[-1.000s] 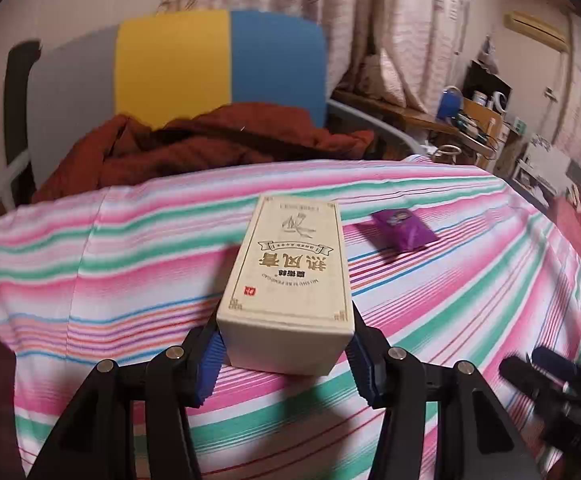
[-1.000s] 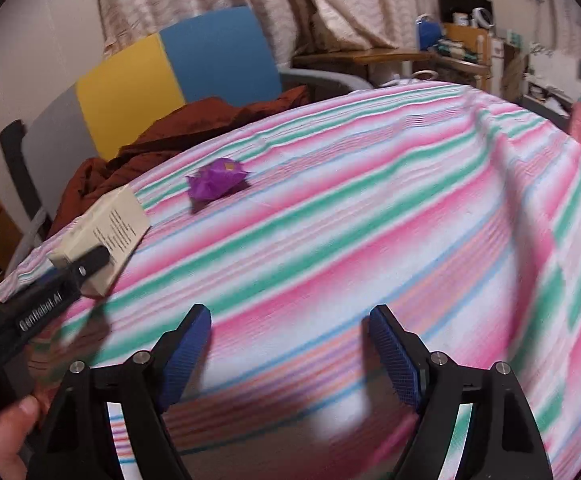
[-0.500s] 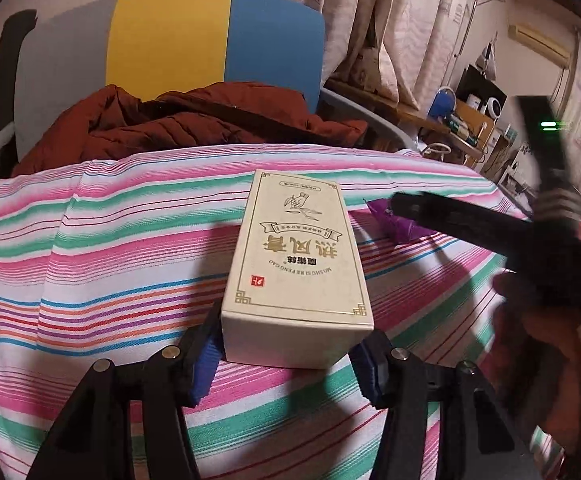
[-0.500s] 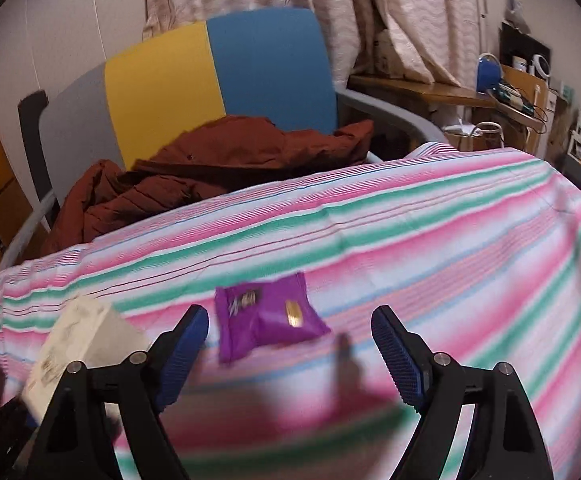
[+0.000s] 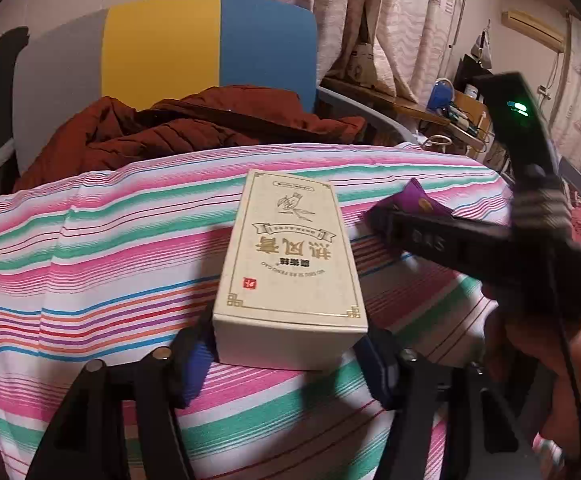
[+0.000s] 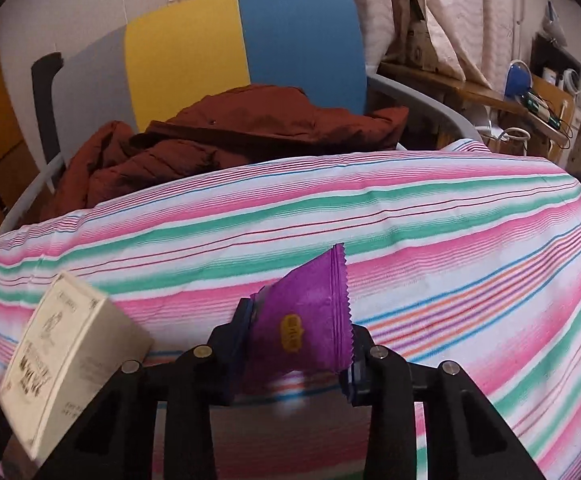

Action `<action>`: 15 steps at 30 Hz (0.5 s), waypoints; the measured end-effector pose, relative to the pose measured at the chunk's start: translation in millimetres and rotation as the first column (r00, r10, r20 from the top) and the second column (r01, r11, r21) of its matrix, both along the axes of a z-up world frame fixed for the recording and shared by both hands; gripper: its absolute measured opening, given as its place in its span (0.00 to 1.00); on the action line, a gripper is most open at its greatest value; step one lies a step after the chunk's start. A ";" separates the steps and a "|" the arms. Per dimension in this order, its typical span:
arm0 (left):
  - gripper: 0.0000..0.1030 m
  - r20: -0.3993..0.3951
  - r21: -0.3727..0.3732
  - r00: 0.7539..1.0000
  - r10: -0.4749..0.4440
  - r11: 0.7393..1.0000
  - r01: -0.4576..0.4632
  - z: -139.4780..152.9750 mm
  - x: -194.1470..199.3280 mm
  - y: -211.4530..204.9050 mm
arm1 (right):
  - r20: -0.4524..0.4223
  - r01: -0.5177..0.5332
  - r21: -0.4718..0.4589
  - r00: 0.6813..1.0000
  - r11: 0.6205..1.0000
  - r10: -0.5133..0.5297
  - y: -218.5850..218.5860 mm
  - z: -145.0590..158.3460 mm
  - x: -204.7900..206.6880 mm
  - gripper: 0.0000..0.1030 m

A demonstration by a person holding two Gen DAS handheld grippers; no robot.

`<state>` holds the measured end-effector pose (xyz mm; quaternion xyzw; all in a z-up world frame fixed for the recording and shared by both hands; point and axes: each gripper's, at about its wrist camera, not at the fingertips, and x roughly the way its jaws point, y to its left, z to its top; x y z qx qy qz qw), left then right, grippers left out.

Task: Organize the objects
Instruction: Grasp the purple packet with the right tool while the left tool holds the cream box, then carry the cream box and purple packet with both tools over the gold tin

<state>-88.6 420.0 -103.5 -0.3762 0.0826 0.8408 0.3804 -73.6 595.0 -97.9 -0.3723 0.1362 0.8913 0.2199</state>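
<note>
My left gripper (image 5: 288, 360) is shut on a cream box with gold Chinese lettering (image 5: 290, 264), holding its near end over the striped cloth. The box also shows at the lower left of the right wrist view (image 6: 66, 364). My right gripper (image 6: 298, 356) is shut on a small purple snack packet (image 6: 310, 320), which tilts up between the blue pads. In the left wrist view the right gripper's black body crosses the right side and the packet (image 5: 418, 200) peeks out behind it.
A pink, green and white striped cloth (image 6: 450, 248) covers the table. Behind it stands a chair with a yellow and blue back (image 5: 210, 48), a rust-red jacket (image 5: 194, 128) heaped on it. A cluttered wooden shelf (image 6: 530, 96) is at the far right.
My right gripper has closed on the purple packet and tipped it up off the cloth. My left gripper still holds the cream box in about the same place.
</note>
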 end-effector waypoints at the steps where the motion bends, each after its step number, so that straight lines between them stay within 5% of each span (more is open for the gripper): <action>1: 0.68 0.002 0.001 1.000 -0.007 1.000 0.007 -0.1 -0.1 0.2 | -0.011 0.004 -0.002 1.000 1.000 -0.004 -2.2 1.1 6.5 0.36; 15: 0.69 -0.012 -0.032 0.997 0.077 0.996 -0.077 10.6 -13.2 0.8 | -0.055 0.073 -0.021 0.996 0.997 -0.074 -22.8 2.3 53.4 0.36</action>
